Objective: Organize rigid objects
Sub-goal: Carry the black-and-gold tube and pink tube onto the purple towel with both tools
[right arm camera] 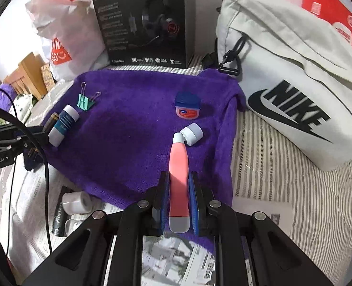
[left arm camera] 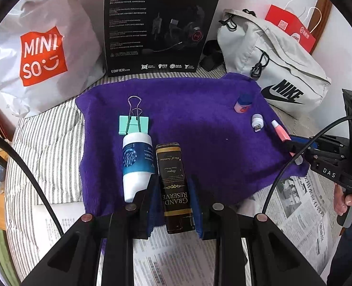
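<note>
Nearest the left wrist camera, the left gripper [left arm camera: 173, 190] pinches a black and gold box [left arm camera: 173, 181] between its blue pads; the box lies lengthwise, its far end over a purple towel [left arm camera: 199, 131] and its near end over newspaper [left arm camera: 176, 262]. Just left of the box, touching it, a white bottle [left arm camera: 136, 164] with a teal band lies on the towel. Beyond the bottle's far end sits a mint binder clip [left arm camera: 134, 125].

Nearest the right wrist camera, the right gripper [right arm camera: 178, 202] is clamped on a pink tube [right arm camera: 179, 166] with a grey base, the tube's pale cap pointing away over the towel [right arm camera: 140, 124]. A small white plug [right arm camera: 194, 134] lies at the tube's tip, touching or nearly so. Farther on stands a small pink jar [right arm camera: 188, 107] with a blue lid. On the newspaper [right arm camera: 28, 202] to the left lie white tape rolls [right arm camera: 77, 202].

At the back, off the towel, stand a white Miniso bag [left arm camera: 42, 54], a black headset box [left arm camera: 157, 26] and a grey Nike bag [left arm camera: 276, 62], on striped bedding [left arm camera: 47, 155].
</note>
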Available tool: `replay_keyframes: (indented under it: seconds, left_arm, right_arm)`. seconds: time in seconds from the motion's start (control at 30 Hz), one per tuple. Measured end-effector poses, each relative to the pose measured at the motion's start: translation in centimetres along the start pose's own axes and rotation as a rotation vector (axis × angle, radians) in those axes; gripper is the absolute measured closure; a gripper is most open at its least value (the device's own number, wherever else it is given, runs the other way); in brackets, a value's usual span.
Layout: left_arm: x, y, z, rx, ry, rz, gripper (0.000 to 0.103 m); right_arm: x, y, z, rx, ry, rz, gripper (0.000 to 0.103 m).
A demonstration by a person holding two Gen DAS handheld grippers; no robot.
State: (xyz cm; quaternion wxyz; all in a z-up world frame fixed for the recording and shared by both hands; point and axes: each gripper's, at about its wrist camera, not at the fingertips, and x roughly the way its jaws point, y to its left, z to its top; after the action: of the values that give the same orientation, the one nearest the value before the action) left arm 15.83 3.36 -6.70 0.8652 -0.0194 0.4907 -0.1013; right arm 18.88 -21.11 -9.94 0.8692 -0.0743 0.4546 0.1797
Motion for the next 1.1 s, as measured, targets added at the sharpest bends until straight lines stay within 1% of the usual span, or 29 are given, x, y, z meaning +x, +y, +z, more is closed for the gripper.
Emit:
replay_keyframes:
  seconds: [0.1,0.17,0.33,0.57,0.67,0.93,1.1]
  left_arm:
    - [0.6,0.1,0.4,-0.003,0.006,-0.006,0.079]
    - [1.0,0.2,0.7,-0.004,0.007,-0.007,0.079]
    - [2.1,0.1,1.4,-0.007,0.017,-0.017,0.079]
    - [3.9,-0.2,2.1,-0.001,0.041,-0.027,0.079]
    - [4.7,-0.1,2.4,-0.005,0.056,-0.022,0.079]
    - [6.6,0.1,3.0,0.010,0.094,0.051,0.079]
    - [6.8,-0.1,3.2,0.029,0.095,0.069,0.078]
  right_arm:
    - [1.1,0.2,0.5,-0.022,0.017,0.000,0.087]
    - [1.3,0.3,0.8,-0.028,0.006,-0.008,0.087]
    - [2.8,0.7,1.2,-0.068,0.040,-0.003,0.087]
    - [4.1,0.9,1.0,-0.090,0.079,0.023,0.087]
    - [4.5,0.9,0.8,-0.099,0.093,0.020,0.087]
    - [4.7,0.7,1.1,-0.113,0.101,0.017,0.087]
    - [4.8,0.7,1.1,-0.119,0.095,0.020,0.086]
